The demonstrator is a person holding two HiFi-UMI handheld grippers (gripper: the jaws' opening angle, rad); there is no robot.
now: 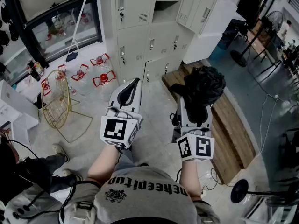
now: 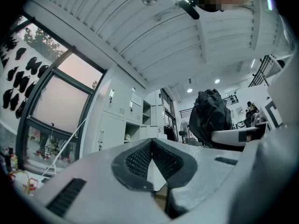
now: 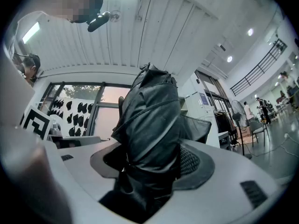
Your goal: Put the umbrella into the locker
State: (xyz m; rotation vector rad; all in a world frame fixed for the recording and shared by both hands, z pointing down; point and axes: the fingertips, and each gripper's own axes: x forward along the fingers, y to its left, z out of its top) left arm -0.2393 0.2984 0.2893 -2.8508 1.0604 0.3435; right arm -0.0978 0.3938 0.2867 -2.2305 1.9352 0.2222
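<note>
In the head view a folded black umbrella [image 1: 203, 85] sticks up and forward out of my right gripper [image 1: 196, 102], which is shut on its bunched lower part. The right gripper view shows the umbrella [image 3: 149, 115] filling the gap between the dark pads [image 3: 194, 164], its canopy strapped tight. My left gripper [image 1: 133, 83] is level beside it, shut, with nothing in it; its pads meet at the tip [image 2: 152, 143]. The grey lockers [image 1: 135, 27] stand ahead across the floor, one upper compartment [image 1: 164, 3] open. From the left gripper view the umbrella [image 2: 211, 115] shows at the right.
A gold wire rack [image 1: 58, 104] and red-and-white floor items [image 1: 103, 77] lie to the left. A wooden platform [image 1: 236, 125] runs along the right. Fan stands [image 1: 243, 190] and cables sit at the lower right. Another person's shoe [image 1: 58, 149] is at left.
</note>
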